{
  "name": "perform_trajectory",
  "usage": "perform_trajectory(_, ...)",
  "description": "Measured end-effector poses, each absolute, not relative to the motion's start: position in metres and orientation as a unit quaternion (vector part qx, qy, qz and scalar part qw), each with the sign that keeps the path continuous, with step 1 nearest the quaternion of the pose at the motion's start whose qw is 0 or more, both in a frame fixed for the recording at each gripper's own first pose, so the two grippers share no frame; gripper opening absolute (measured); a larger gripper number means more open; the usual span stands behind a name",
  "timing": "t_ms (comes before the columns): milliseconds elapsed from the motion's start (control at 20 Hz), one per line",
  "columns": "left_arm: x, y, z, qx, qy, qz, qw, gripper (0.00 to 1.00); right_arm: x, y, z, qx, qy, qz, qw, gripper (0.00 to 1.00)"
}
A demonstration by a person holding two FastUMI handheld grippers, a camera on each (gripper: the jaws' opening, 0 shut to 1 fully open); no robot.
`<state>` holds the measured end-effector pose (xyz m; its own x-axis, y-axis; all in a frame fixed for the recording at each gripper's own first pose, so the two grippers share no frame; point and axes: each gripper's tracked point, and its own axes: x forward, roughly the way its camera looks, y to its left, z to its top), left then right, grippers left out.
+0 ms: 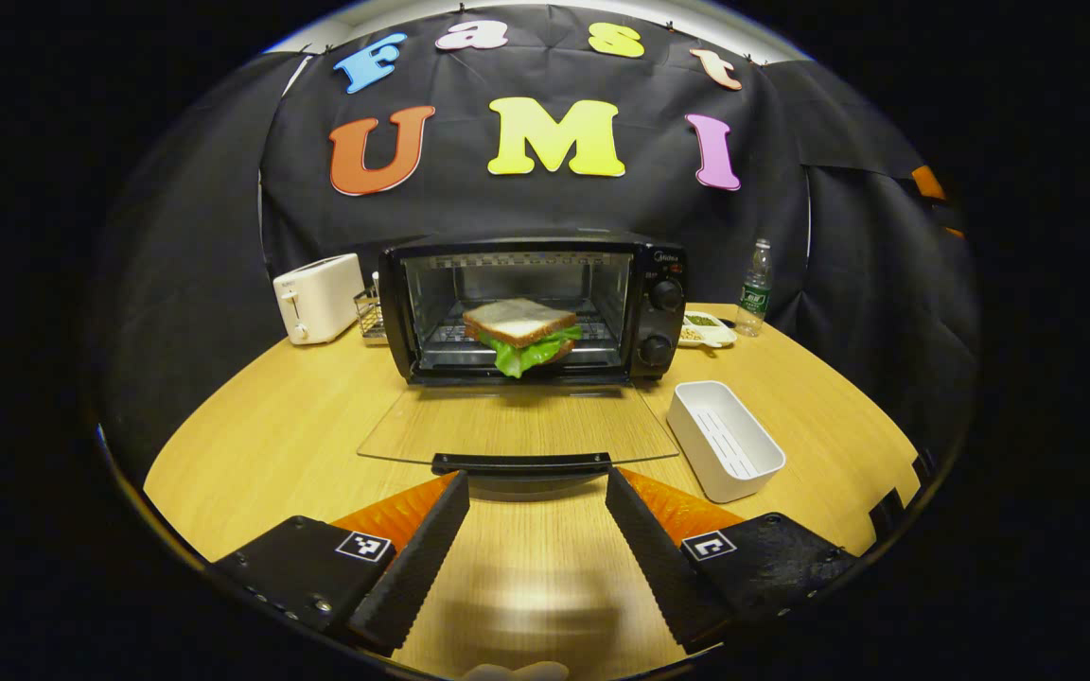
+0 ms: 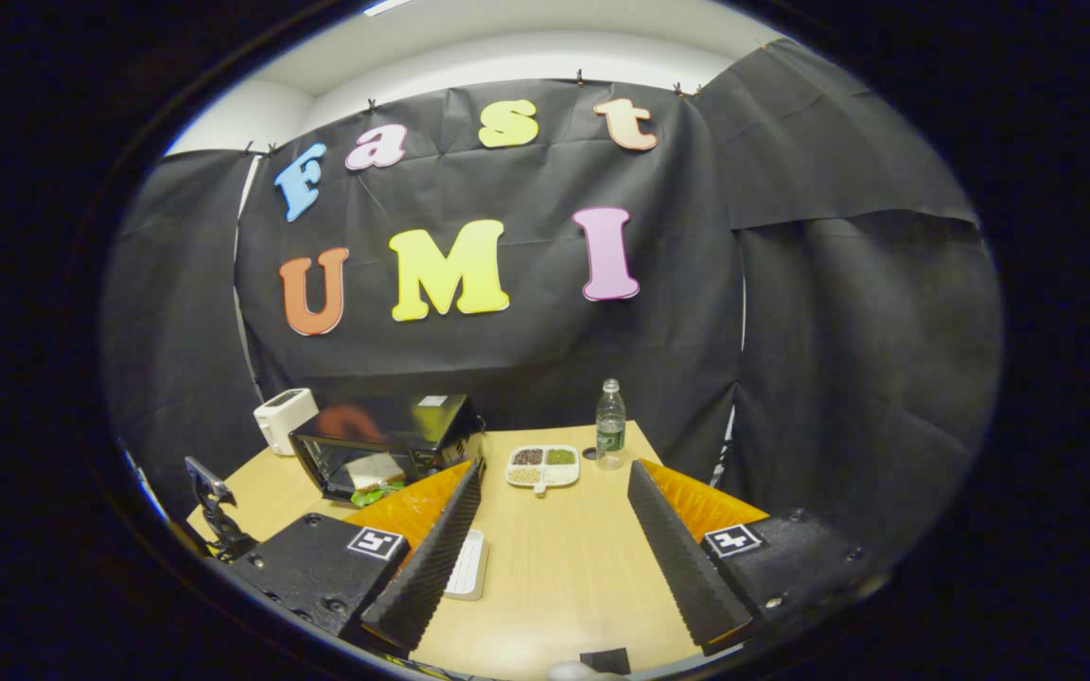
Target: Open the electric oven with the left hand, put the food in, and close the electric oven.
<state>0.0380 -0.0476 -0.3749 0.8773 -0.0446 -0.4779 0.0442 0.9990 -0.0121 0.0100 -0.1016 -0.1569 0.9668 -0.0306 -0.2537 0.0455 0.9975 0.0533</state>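
in the left gripper view my left tool (image 1: 537, 492) is spread wide and holds nothing, just near of the handle (image 1: 521, 463) of the glass door (image 1: 517, 424), which lies flat and open on the worktop (image 1: 271, 445). the sandwich (image 1: 521, 333) sits on the rack inside the electric oven (image 1: 534, 307). a white tray (image 1: 725, 438) lies to the right, a toaster (image 1: 318, 297) far left.

in the right gripper view my right tool (image 2: 554, 492) is also wide open and empty, raised above the worktop; the oven is far left, with the sandwich inside.
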Motion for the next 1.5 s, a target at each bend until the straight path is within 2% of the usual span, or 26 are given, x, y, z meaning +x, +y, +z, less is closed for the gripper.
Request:
perform_trajectory(800, 0.073, -0.043, -0.42, -0.013, 0.277, -0.002, 0.961, 0.94, 0.029, -0.101, -0.168, 0.013, 0.163, 0.011, 0.987, 0.94)
perform_trajectory(1150, 0.074, -0.043, -0.406, -0.014, 0.272, -0.005, 0.962, 0.95, 0.035, -0.1, -0.156, 0.011, 0.158, 0.018, 0.987, 0.95)
perform_trajectory(1500, 0.091, -0.041, -0.358, -0.015, 0.245, -0.006, 0.969, 0.95, 0.038, -0.103, -0.14, 0.022, 0.148, 0.023, 0.988, 0.94)
